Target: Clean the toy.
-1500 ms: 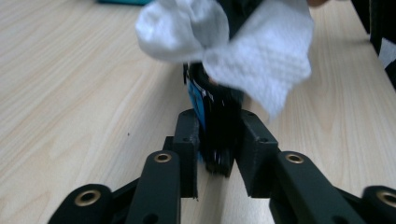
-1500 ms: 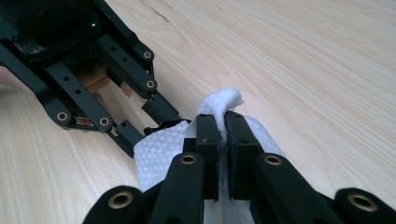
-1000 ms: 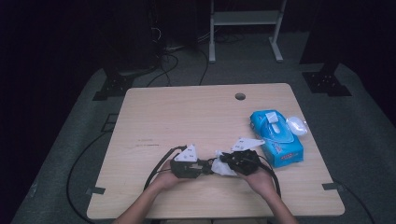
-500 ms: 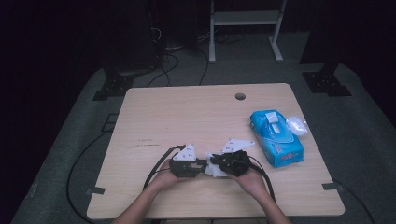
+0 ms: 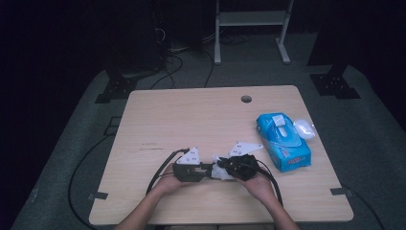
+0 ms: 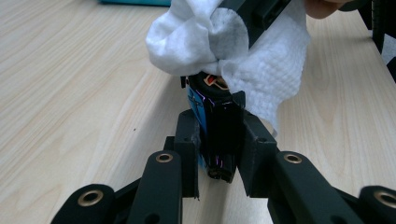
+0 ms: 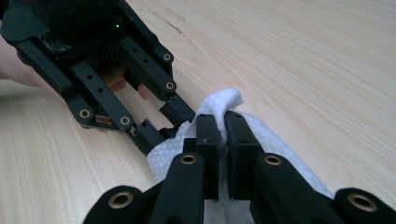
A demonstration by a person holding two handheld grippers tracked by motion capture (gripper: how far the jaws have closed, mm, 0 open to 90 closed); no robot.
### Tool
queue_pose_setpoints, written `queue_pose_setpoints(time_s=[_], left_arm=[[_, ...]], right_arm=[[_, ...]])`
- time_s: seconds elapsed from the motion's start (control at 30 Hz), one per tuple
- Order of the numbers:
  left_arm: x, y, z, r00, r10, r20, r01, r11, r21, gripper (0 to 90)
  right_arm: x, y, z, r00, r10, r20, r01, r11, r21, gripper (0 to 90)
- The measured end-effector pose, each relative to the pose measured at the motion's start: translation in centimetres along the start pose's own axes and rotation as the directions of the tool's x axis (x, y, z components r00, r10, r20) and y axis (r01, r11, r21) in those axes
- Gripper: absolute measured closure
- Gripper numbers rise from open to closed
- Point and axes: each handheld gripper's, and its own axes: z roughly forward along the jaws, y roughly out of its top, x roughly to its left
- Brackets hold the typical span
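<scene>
Both tongs meet near the table's (image 5: 158, 124) near edge. Left gripper (image 6: 218, 140) pinches a small dark, glossy object (image 6: 217, 126); right gripper (image 7: 223, 128) is clamped on a white wipe (image 6: 275, 70) pressed against that object's tip. Farther right lies a blue wipes pack (image 5: 283, 141).

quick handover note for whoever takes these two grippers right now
Left gripper: shut on a small dark object, held near the table's front edge.
Right gripper: shut on a white wipe, pressed against the object's far end.
The blue wipe pack lies to the right.
Done: wipe out, both grips set, wiping in hand.
Left: probably finish wiping, then set both down.
</scene>
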Motion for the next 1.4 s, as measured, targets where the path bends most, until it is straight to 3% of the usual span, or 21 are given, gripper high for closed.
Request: queue_pose_setpoints(time_s=[0.13, 0.3, 0.53, 0.8, 0.87, 0.93, 1.0, 1.07, 1.23, 1.3, 1.4], left_arm=[[0.2, -0.1, -0.3, 1.0, 0.003, 0.001, -0.003, 1.0, 0.004, 72.0], [0.2, -0.1, -0.3, 1.0, 0.006, 0.002, -0.006, 1.0, 0.008, 72.0], [0.3, -0.2, -0.5, 1.0, 0.004, 0.006, -0.004, 1.0, 0.008, 72.0], [0.3, -0.2, -0.5, 0.9999, 0.006, 0.008, -0.006, 0.9999, 0.011, 72.1], [0.3, -0.1, -0.5, 1.0, 0.002, 0.008, -0.002, 0.9999, 0.01, 72.0], [0.4, -0.2, -0.5, 1.0, -0.002, 0.009, 0.002, 0.9999, 0.01, 72.0], [0.5, -0.3, -0.7, 1.0, 0.002, 0.006, -0.002, 1.0, 0.009, 72.0], [0.5, -0.4, -0.8, 1.0, -0.004, 0.006, 0.004, 1.0, 0.008, 72.0], [0.5, -0.4, -0.8, 0.9999, -0.002, 0.01, 0.002, 1.0, 0.009, 72.1], [0.5, -0.2, -0.6, 0.9999, -0.002, 0.012, 0.002, 0.9999, 0.01, 72.1], [0.5, -0.2, -0.6, 0.9999, -0.002, 0.012, 0.002, 0.9999, 0.011, 72.2]], right_arm=[[-1.3, -0.6, -1.1, 0.9987, 0.026, 0.044, -0.027, 1.0, 0.015, 84.9], [-2.8, -1.6, -2.7, 0.9928, 0.082, 0.086, -0.082, 0.997, -0.004, 84.9], [-1.2, -0.8, -1.1, 0.9985, 0.036, 0.042, -0.036, 0.999, -0.001, 84.8], [-3.6, -2.3, -3.7, 0.9884, 0.088, 0.123, -0.088, 0.996, -0.008, 84.7], [-3.4, -2.3, -3.6, 0.9879, 0.091, 0.126, -0.09, 0.996, -0.011, 84.7], [-3.0, -2.0, -3.2, 0.991, 0.089, 0.1, -0.087, 0.996, -0.021, 84.6], [-2.5, -1.7, -2.8, 0.9934, 0.06, 0.098, -0.059, 0.998, -0.017, 84.6], [-2.6, -1.8, -2.8, 0.9944, 0.062, 0.085, -0.061, 0.998, -0.019, 84.7], [-3.7, -2.5, -3.9, 0.989, 0.088, 0.119, -0.087, 0.996, -0.017, 84.7], [-3.5, -2.5, -3.9, 0.9882, 0.092, 0.122, -0.091, 0.996, -0.014, 84.7], [-2.8, -2.0, -3.2, 0.9924, 0.081, 0.092, -0.079, 0.997, -0.019, 84.6]])
